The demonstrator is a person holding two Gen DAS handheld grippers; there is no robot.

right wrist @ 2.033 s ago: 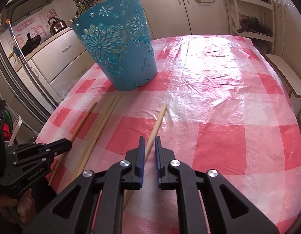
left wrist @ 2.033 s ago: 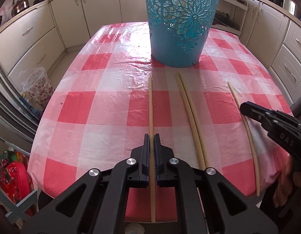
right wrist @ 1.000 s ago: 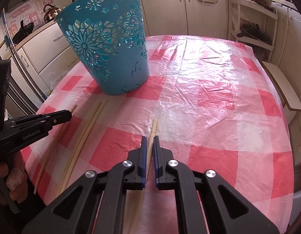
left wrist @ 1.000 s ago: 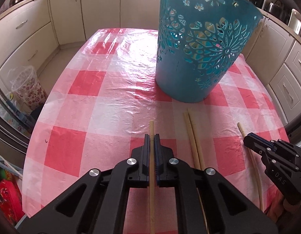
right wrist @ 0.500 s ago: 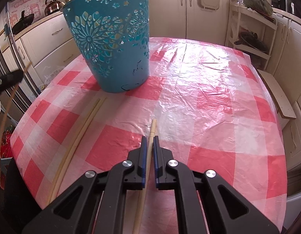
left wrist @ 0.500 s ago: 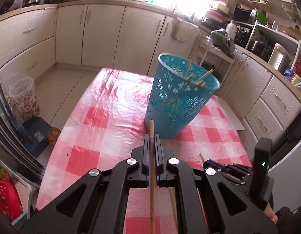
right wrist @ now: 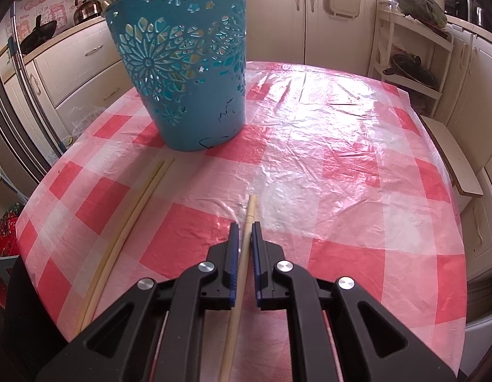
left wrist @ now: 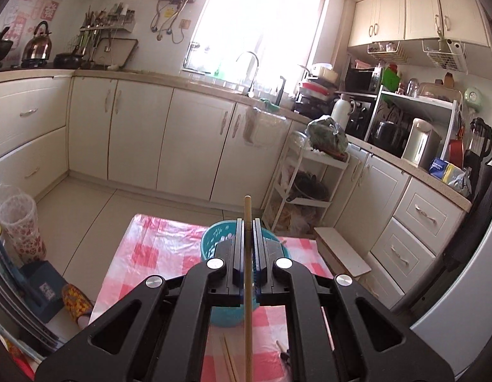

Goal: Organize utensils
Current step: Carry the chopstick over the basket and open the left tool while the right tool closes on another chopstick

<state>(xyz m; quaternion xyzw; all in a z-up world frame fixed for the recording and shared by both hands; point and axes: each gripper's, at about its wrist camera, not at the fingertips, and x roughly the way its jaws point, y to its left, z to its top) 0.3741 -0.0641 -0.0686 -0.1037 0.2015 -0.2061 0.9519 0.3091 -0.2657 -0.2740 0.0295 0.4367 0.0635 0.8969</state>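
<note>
So the job looks partly done. One thin wooden chopstick (left wrist: pixel 248 289) is clamped tight in the left gripper (left wrist: pixel 248 232), held high over the blue cut-out basket (right wrist: pixel 182 73). Another pale chopstick (right wrist: pixel 242 254) is seen between the right gripper's (right wrist: pixel 244 235) narrow jaws, which are opening a touch, so it's lying on the checked tablecloth (right wrist: pixel 341 165). A pair of chopsticks (right wrist: pixel 125 222) is left beside the basket, untouched.

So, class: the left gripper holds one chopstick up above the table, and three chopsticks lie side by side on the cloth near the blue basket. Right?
Not quite. Beside the blue basket only two chopsticks lie side by side, as the right wrist view shows. The left gripper does hold one chopstick up.
</note>
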